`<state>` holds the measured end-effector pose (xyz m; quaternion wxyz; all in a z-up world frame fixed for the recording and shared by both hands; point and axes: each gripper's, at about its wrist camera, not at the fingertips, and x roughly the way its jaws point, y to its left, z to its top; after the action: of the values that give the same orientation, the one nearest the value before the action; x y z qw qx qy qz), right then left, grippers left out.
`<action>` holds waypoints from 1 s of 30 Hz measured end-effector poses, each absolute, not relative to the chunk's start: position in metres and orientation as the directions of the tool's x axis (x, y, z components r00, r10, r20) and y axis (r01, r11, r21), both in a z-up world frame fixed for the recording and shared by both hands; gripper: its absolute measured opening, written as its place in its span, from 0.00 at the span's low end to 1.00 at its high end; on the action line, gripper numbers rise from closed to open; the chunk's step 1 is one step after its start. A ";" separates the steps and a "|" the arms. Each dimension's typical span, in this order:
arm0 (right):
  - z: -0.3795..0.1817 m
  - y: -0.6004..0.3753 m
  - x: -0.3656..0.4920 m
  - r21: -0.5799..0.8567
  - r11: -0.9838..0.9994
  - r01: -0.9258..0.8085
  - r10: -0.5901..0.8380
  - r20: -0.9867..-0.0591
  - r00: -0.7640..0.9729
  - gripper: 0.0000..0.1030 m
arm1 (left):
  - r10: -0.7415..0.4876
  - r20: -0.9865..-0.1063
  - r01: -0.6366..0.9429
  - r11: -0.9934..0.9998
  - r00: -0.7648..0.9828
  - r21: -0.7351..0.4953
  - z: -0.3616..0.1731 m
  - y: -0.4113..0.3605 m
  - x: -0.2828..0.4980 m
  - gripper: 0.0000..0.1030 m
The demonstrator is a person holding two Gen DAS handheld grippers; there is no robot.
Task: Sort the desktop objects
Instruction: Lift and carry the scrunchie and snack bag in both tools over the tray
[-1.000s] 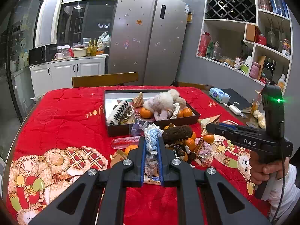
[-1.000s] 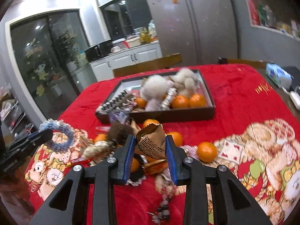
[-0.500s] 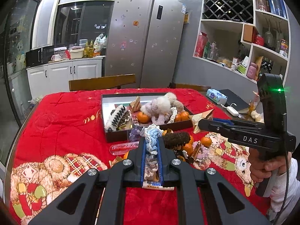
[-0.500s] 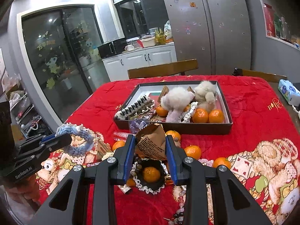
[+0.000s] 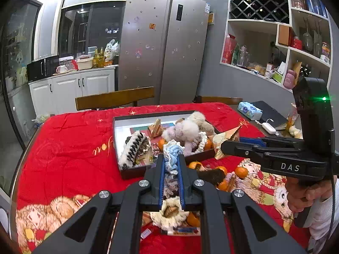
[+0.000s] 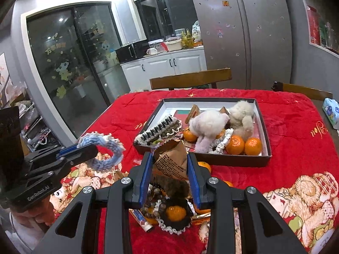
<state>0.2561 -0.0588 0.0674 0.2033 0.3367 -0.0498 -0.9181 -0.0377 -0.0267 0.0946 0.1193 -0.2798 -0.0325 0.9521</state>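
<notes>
Left hand-held gripper (image 5: 171, 165): clamped tight on the blue crocheted scrunchie (image 5: 172, 156), held in the air above the counter.
Right hand-held gripper (image 6: 169, 165): clamped on the brown paper snack packet (image 6: 172, 164), also aloft.
Loose pile (image 6: 169, 209): tangerines, beads and a lace scrunchie on the red blanket (image 6: 296, 127).
Dark tray (image 6: 266, 131): behind the pile, holding plush scrunchies, tangerines and a hair claw.

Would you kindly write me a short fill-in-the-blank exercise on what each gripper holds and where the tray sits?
1. The left gripper is shut on a crocheted ring of white and ____ yarn.
2. The right gripper holds a ____ paper packet.
3. The dark tray rests on a ____ tablecloth.

Missing words: blue; brown; red
</notes>
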 end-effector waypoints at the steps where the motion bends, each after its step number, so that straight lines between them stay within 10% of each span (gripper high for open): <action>1: 0.067 -0.059 0.253 0.229 -0.912 0.340 -0.408 -0.600 -0.689 0.31 | 0.252 -0.528 -0.214 -0.968 -0.811 -0.132 0.095 -0.027 -0.042 0.11; 30: 0.054 -0.069 0.088 0.280 -0.913 0.297 -0.408 -0.644 -0.647 0.31 | 0.221 -0.600 -0.199 -0.975 -0.769 -0.103 0.075 -0.052 -0.242 0.11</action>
<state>0.0881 -0.0689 0.0539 0.1949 0.3720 -0.0745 -0.9045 -0.2423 -0.0517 0.0755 0.1117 -0.3212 -0.0164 0.9402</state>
